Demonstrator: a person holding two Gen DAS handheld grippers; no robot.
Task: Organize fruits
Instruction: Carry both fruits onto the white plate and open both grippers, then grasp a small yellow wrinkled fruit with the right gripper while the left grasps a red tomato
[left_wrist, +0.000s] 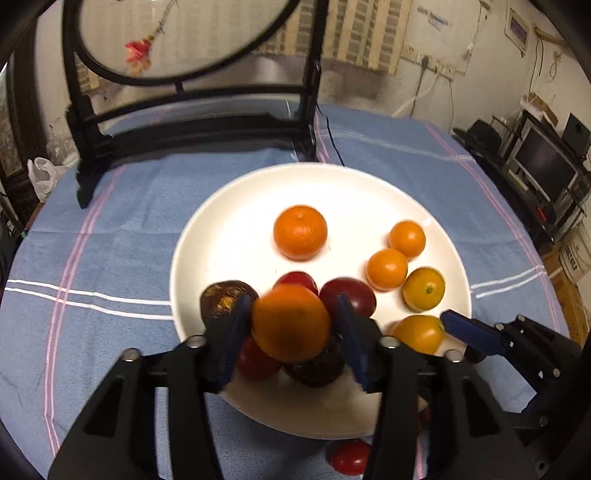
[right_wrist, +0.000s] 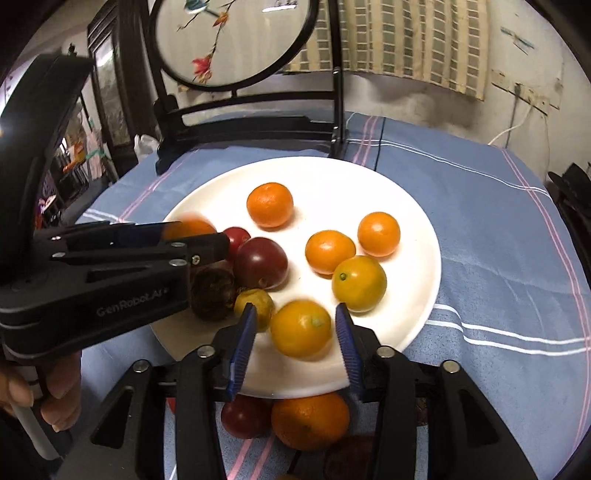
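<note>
A white plate (left_wrist: 207, 236) (right_wrist: 417, 229) on the blue cloth holds several oranges, red tomatoes and dark brown fruits. My left gripper (left_wrist: 293, 325) is shut on an orange (left_wrist: 291, 323) and holds it above the plate's near left part, over a tomato (left_wrist: 255, 360) and a dark fruit (left_wrist: 317, 369). My right gripper (right_wrist: 297, 325) is open, its fingers on either side of a yellow-orange fruit (right_wrist: 301, 328) that lies on the plate's near edge. The left gripper also shows in the right wrist view (right_wrist: 184, 236).
A round embroidered screen on a black stand (left_wrist: 192, 122) (right_wrist: 236, 114) stands behind the plate. An orange (right_wrist: 310, 421) and a tomato (right_wrist: 245, 415) lie on the cloth in front of the plate, below my right gripper. A tomato (left_wrist: 349, 458) lies off the plate.
</note>
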